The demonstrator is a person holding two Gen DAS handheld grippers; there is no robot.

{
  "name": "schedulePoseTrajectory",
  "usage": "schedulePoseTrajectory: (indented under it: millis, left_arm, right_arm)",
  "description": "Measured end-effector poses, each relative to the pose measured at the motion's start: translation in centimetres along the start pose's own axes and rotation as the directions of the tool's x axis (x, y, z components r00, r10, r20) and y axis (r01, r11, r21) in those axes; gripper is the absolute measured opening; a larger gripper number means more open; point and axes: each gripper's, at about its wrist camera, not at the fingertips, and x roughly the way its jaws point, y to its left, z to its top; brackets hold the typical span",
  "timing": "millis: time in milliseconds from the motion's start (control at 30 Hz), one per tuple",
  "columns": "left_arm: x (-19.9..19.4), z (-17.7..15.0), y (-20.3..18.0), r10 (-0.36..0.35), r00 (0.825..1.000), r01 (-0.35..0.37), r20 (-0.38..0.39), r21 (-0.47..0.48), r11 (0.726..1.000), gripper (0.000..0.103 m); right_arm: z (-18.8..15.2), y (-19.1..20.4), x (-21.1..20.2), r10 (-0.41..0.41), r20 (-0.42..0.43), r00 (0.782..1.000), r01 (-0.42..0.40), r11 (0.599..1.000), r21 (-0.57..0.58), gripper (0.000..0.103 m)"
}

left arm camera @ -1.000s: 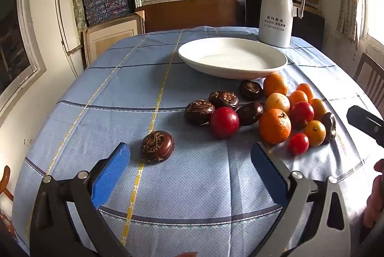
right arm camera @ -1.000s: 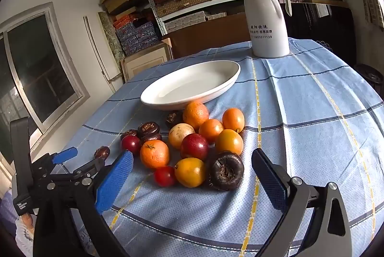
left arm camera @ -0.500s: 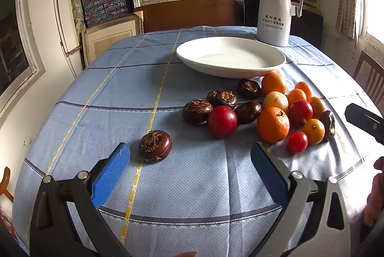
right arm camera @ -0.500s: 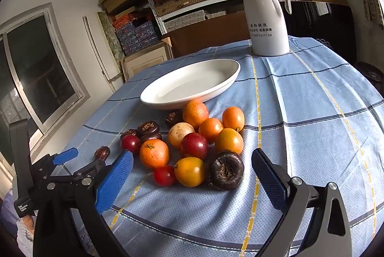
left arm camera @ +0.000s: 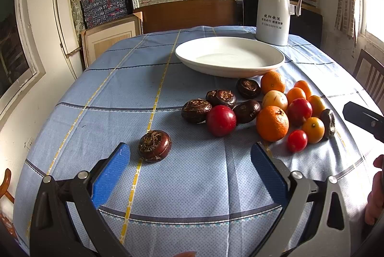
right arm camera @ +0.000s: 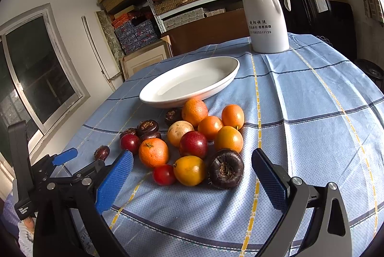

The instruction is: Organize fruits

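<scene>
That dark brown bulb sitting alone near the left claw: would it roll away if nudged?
Probably only a little: the lone bulb looks squat, resting on a flattened side. The soft tablecloth should slow it. Its glossy skin may slip against the left claw.

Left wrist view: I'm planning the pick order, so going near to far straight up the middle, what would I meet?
Left claw, open → lone brown water chestnut → red plum → pair of dark water chestnuts → white oval dish, nothing in it → white thermos jug.
</scene>
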Motion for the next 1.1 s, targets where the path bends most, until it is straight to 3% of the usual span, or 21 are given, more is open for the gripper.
schedulePoseTrajectory:
  millis: [1100]
  left_arm:
    - [0.02, 0.08, -0.04, 0.001, 1.0, -0.001, -0.001, 0.001, 1.0, 0.099]
  right_arm:
    - [0.12, -0.1, -0.01, 0.003, -0.006, 1.0, -0.003, 1.0, 0.007, 0.099]
